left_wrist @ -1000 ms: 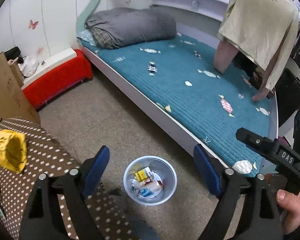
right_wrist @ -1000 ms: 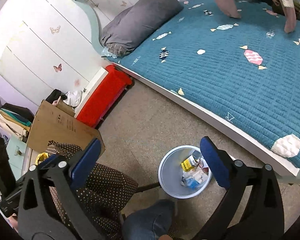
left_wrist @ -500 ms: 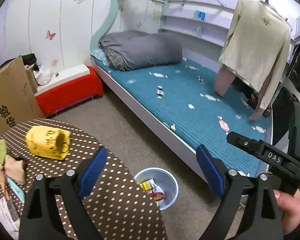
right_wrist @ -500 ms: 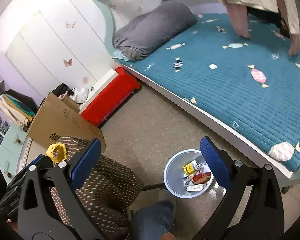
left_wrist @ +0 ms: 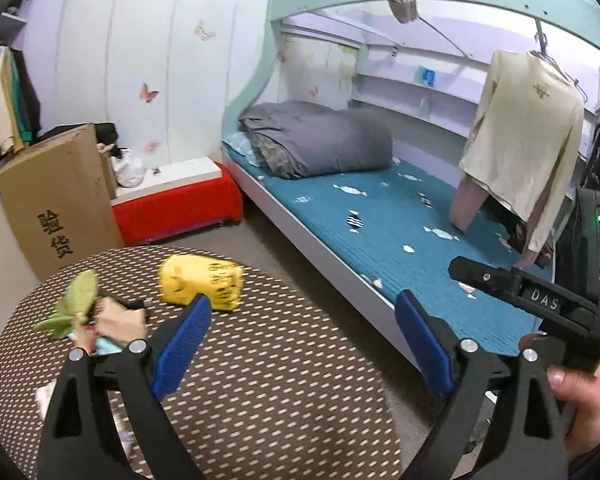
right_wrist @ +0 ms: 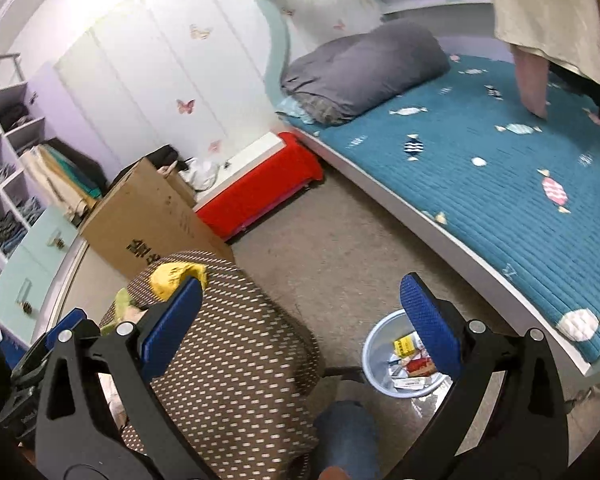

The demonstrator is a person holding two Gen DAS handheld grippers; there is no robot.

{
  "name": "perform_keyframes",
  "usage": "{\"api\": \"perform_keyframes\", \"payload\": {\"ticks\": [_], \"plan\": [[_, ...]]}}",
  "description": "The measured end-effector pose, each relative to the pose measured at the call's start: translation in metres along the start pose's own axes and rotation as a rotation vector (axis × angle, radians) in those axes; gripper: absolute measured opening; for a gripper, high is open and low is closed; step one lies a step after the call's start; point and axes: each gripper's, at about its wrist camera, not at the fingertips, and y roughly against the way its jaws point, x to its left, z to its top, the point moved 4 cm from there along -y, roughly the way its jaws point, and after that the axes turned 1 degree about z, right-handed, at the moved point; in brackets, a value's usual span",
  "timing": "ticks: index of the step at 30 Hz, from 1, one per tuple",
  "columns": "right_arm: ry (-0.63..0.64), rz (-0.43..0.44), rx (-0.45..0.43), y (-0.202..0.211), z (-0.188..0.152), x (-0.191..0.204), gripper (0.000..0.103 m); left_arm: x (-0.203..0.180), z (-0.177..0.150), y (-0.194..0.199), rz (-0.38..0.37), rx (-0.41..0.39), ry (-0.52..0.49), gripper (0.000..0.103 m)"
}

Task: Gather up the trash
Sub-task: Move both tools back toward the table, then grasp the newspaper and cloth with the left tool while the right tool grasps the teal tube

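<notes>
yellow wrapper (left_wrist: 200, 282) just beyond left tool (left_wrist: 302, 344) on worktop (left_wrist: 260, 400) | both tools tilted down | left jaws opening, empty | right tool (right_wrist: 300, 320) apart, empty

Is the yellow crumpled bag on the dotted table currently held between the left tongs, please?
No, the yellow bag lies on the dotted table beyond the opening, empty left tongs.

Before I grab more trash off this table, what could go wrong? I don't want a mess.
The yellow wrapper is soft and crumpled; the empty, opening left tongs may pinch only a corner. The scrap pile is loose and could scatter. The bin stands on the floor beside the table, so drops may miss.
</notes>
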Motion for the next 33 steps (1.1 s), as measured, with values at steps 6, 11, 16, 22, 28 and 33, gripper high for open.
{"api": "perform_keyframes", "payload": {"ticks": [6, 11, 16, 22, 28, 33], "plan": [[0.077, 0.047, 0.038, -0.010, -0.015, 0.051, 0.097, 0.051, -0.022, 0.034, 0.061, -0.022, 0.060, 0.091], [0.140, 0.083, 0.088, -0.025, -0.033, 0.089, 0.097, 0.093, -0.046, 0.058, 0.120, -0.023, 0.103, 0.091], [0.218, 0.117, 0.156, -0.043, -0.060, 0.129, 0.097, 0.133, -0.074, 0.071, 0.159, -0.011, 0.141, 0.091], [0.263, 0.141, 0.217, -0.062, -0.082, 0.157, 0.097, 0.156, -0.112, 0.072, 0.170, 0.036, 0.095, 0.091], [0.280, 0.136, 0.267, -0.077, -0.098, 0.166, 0.097, 0.152, -0.135, 0.051, 0.153, 0.094, -0.040, 0.091], [0.298, 0.130, 0.296, -0.087, -0.105, 0.171, 0.097, 0.142, -0.136, 0.031, 0.145, 0.103, -0.208, 0.088]]}}
